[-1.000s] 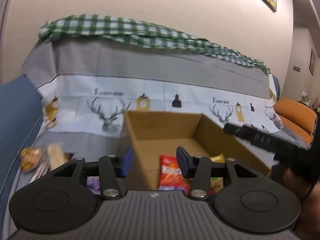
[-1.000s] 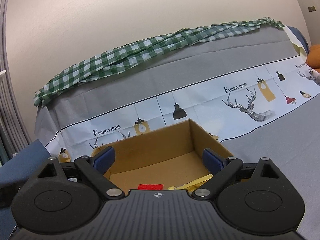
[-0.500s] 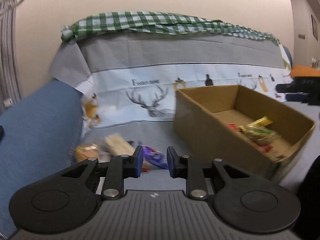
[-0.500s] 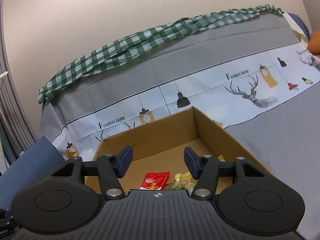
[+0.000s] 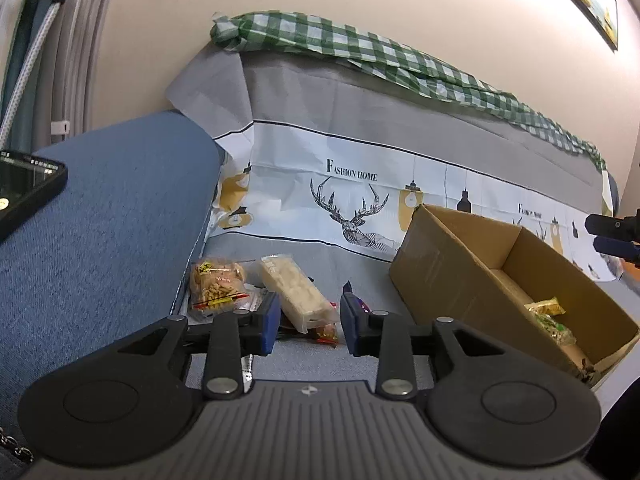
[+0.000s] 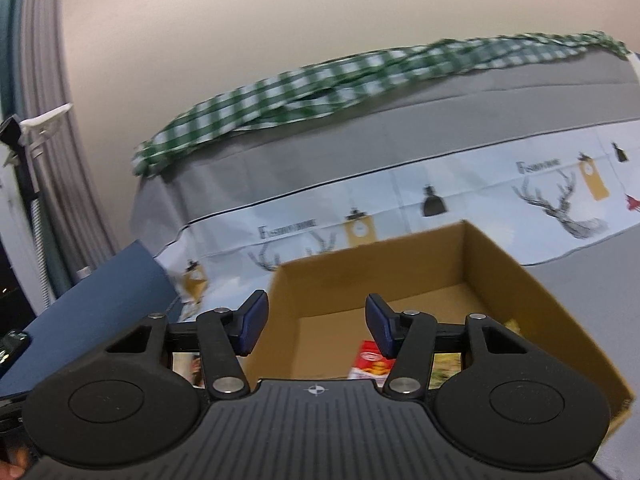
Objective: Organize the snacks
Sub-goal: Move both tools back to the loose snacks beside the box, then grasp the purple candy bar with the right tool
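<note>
On sofa seat: grey cover (image 5: pixel 360 120) with deer print, snacks and box on it, largest item first.
Sofa arm: blue (image 5: pixel 100 220), on the left; phone (image 5: pixel 24 188) lies on top, screen lit.
Cloth: green check (image 5: pixel 360 48), bunched along the backrest top.
Box: open cardboard (image 5: pixel 452 268), right of the loose snacks, well apart from the sofa arm. Blurred in the right wrist view (image 6: pixel 520 292).
Box contents: yellow-green packets (image 5: pixel 550 316) on the floor by the near wall; red packet (image 6: pixel 370 362) also inside, partly hidden behind the right gripper's finger.
Loose snacks: small pile on the seat between sofa arm and box.
Pale bar: long clear-wrapped pack (image 5: pixel 298 292), lying tilted, its near end over other wrappers.
Brown bag: clear bag of brown pieces (image 5: pixel 216 286), just left of the pale bar, touching the seat edge by the sofa arm.
Small wrappers: red one (image 5: pixel 326 334) under the bar's near end; purple one (image 5: pixel 360 304) beside the left gripper's right pad; too hidden to name.
Left gripper: (image 5: pixel 308 322) low over the pile, pointed at the pale bar; jaws narrow and opening, pads not touching anything.
Right gripper: (image 6: pixel 314 324) above the box's near left corner; jaws about half apart and closing, nothing between them. Its blue tips show at the right edge of the left view (image 5: pixel 612 232).
</note>
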